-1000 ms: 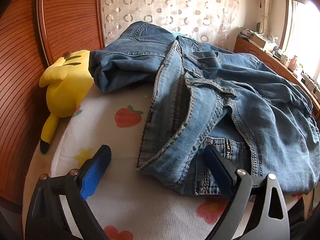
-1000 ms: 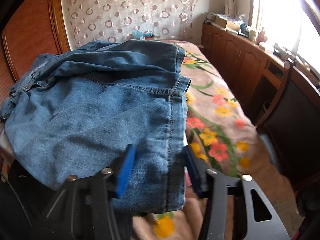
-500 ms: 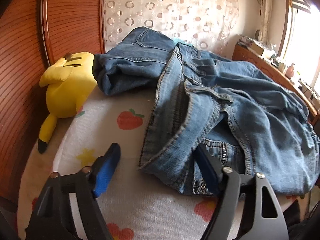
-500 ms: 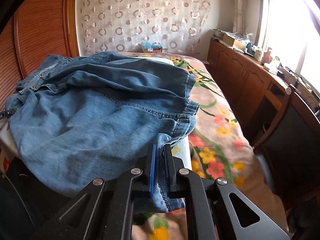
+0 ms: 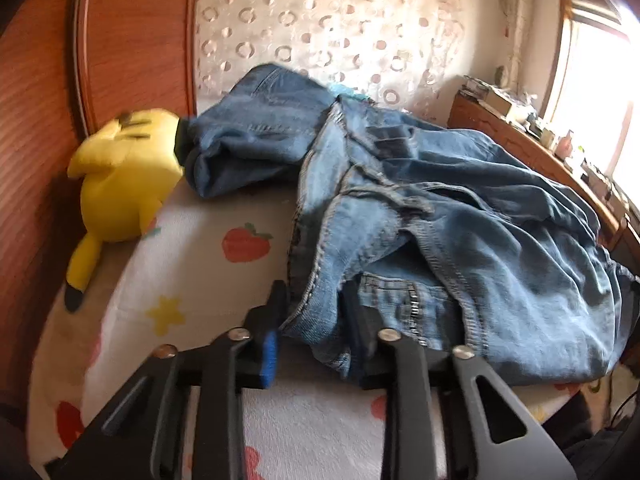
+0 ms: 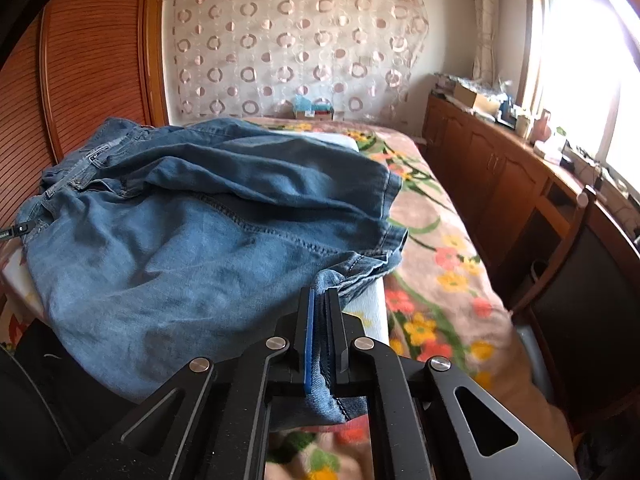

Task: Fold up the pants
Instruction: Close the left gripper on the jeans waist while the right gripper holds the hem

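Both grippers on the jeans, folding not yet begun.

Left gripper (image 5: 316, 320) jaws just closed in on a waistband fold of the jeans (image 5: 460, 232), denim betw. them; right gripper (image 6: 320, 320) clamped narrow on a hem edge. Jeans lie crumpled ahead of both jaws, no fold made; lifting, spreading, all folds left. Bed (image 5: 192, 280) w/ fruit-print cover, yellow plush (image 5: 120, 184) far left; wooden cabinets (image 6: 500, 184) right, by window.

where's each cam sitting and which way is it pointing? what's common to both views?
Left wrist: on the left gripper, angled down at the waistband end of the jeans and a yellow plush; its jaws have just been closing around a denim fold.
Right wrist: on the right gripper, facing down the bed toward the curtain; clamped on a hem.
Shared: jeans, curtain, window-side cabinet.
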Demonstrator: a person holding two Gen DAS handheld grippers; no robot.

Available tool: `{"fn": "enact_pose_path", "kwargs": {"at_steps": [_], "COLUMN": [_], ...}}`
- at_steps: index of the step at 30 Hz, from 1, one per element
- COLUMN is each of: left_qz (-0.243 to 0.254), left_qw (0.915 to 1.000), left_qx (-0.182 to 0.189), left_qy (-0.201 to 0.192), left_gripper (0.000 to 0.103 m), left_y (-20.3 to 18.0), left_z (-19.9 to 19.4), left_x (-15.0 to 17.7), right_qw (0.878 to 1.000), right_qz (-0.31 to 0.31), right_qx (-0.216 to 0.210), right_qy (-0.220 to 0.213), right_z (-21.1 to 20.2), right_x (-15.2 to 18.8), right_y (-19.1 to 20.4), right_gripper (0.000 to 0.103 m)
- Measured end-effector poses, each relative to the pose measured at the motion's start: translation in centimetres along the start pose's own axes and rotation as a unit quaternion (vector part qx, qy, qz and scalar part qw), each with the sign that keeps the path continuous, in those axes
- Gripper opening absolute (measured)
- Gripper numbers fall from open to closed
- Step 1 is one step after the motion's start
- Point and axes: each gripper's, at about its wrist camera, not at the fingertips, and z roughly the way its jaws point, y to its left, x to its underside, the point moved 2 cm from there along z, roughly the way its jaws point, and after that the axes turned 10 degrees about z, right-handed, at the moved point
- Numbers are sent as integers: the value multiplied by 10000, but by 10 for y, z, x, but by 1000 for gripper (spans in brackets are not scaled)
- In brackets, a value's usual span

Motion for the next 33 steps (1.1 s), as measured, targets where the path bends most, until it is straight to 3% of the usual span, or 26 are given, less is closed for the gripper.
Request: {"fn": "enact_pose_path", "kwargs": {"at_steps": [2,11,18,22,28,30,33], "left_qz": [91,366,567,584,567,571,570], "left_qw": [9999,9978,9947,9962,9979,9980,9981], "left_qx": [23,41,-1,-42,-2,11,15], "left_qy": [-103,-553,-855,-642,-318,-269,-218], "left_gripper": [17,14,14,14,14,14,14], "left_y": [-5,-17,-17,-12,-13,-16,-15], "left_z": [-10,-67,-106,-92,-66,-65,-62], "left_x": [-5,-37,-55,-50,-33,-30,-26], "right_qw": [10000,9971,9906,9904,9918,9932,9951], "right_qz": [40,192,-168,-432,-434,-303,-46], "right_qx": [-21,-260,-689,-973,-1204,-1114,-983], "right_qy": [-76,-693,-1170,-883,45,167,54], "right_z": [-3,-30,-41,-6,75,88,84], "right_x": [-2,-44,-82,-76,-50,-48,-50], "right_y": [-2,-9,24,50,64,56,36], "right_gripper": [5,4,4,4,4,10,31]}}
